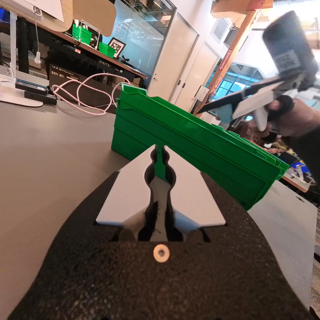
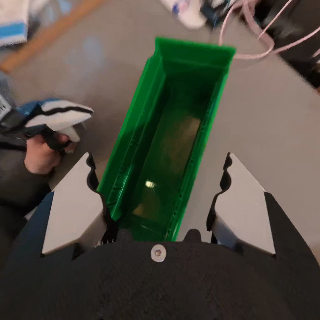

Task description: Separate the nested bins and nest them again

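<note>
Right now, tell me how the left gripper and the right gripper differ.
The left gripper is shut, or nearly so, while the right gripper is wide open. The left gripper sits low beside the green bins, pointing at their side wall; the right gripper hangs above them, looking down into the top bin. Both have grey fingers on black bodies.
</note>
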The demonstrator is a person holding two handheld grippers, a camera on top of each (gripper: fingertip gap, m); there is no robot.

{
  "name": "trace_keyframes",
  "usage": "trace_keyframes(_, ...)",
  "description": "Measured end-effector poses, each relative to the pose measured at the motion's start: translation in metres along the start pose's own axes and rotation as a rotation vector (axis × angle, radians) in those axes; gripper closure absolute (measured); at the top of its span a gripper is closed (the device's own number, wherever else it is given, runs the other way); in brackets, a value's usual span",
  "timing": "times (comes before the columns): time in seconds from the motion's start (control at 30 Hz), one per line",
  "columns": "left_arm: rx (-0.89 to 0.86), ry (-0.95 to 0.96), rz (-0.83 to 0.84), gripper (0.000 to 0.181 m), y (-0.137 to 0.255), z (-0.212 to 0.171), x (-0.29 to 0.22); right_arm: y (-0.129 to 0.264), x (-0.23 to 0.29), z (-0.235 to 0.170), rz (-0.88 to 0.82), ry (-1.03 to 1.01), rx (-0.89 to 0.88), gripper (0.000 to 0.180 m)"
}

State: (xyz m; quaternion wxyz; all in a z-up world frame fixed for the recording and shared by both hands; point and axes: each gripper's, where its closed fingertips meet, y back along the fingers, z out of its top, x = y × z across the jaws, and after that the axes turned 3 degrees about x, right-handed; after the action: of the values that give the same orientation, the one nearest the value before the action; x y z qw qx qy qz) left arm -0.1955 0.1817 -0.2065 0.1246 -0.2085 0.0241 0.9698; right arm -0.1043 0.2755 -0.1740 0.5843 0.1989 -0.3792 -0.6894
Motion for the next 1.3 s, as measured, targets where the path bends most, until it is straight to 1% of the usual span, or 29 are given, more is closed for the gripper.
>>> trace_keyframes(0.07, -0.006, 0.003, -0.003, 0.179, 0.001, 0.001, 0.000, -0.020, 0.003, -0.004, -0.032, 0.029, 0.160, 0.034)
trace_keyframes(0.13, -0.010, 0.007, -0.006, 0.179, 0.001, 0.001, 0.000, -0.031, -0.003, -0.011, -0.131, 0.095, 0.301, 0.037)
trace_keyframes(0.2, -0.013, 0.011, -0.009, 0.179, 0.001, 0.002, 0.000, -0.035, -0.002, -0.010, -0.160, 0.125, 0.381, 0.049)
trace_keyframes(0.27, -0.016, 0.016, -0.012, 0.179, 0.002, 0.002, 0.000, -0.033, -0.002, -0.010, -0.181, 0.131, 0.462, 0.055)
trace_keyframes(0.33, -0.019, 0.022, -0.015, 0.179, 0.002, 0.003, 0.000, -0.033, -0.002, -0.008, -0.190, 0.144, 0.505, 0.064)
trace_keyframes(0.37, -0.021, 0.026, -0.017, 0.179, 0.002, 0.003, 0.000, -0.033, -0.001, -0.006, -0.192, 0.158, 0.509, 0.069)
trace_keyframes(0.43, -0.026, 0.031, -0.021, 0.179, 0.002, 0.004, 0.000, -0.037, 0.002, 0.005, -0.202, 0.218, 0.463, 0.077)
trace_keyframes(0.53, -0.032, 0.032, -0.017, 0.179, 0.004, 0.006, 0.002, -0.039, 0.008, 0.019, -0.238, 0.325, 0.430, 0.082)
trace_keyframes(0.6, -0.045, 0.037, -0.004, 0.179, 0.006, 0.009, 0.007, -0.039, 0.015, 0.028, -0.224, 0.342, 0.416, 0.083)
trace_keyframes(0.7, -0.078, 0.054, 0.001, 0.179, 0.011, 0.015, 0.010, -0.039, 0.031, 0.037, -0.128, 0.294, 0.408, 0.083)
trace_keyframes(0.77, -0.090, 0.058, 0.001, 0.179, 0.012, 0.016, 0.010, -0.039, 0.035, 0.045, -0.158, 0.331, 0.390, 0.082)
trace_keyframes(0.83, -0.088, 0.046, 0.012, 0.178, 0.012, 0.016, 0.011, -0.040, 0.034, 0.050, -0.230, 0.439, 0.394, 0.083)
trace_keyframes(0.87, -0.088, 0.036, 0.021, 0.178, 0.012, 0.016, 0.011, -0.040, 0.036, 0.051, -0.229, 0.457, 0.401, 0.083)
trace_keyframes(0.97, -0.088, 0.001, 0.043, 0.175, 0.012, 0.016, 0.010, -0.040, 0.043, 0.055, -0.188, 0.401, 0.403, 0.083)
trace_keyframes(1.1, -0.102, -0.008, 0.047, 0.172, 0.013, 0.018, 0.009, -0.036, 0.045, 0.047, -0.166, 0.481, 0.487, 0.081)
trace_keyframes(1.2, -0.123, -0.006, 0.049, 0.162, 0.015, 0.022, 0.009, -0.035, 0.052, 0.040, -0.105, 0.481, 0.533, 0.081)
trace_keyframes(1.3, -0.172, -0.053, 0.052, 0.135, 0.019, 0.030, 0.004, -0.035, 0.062, 0.039, -0.055, 0.510, 0.536, 0.080)
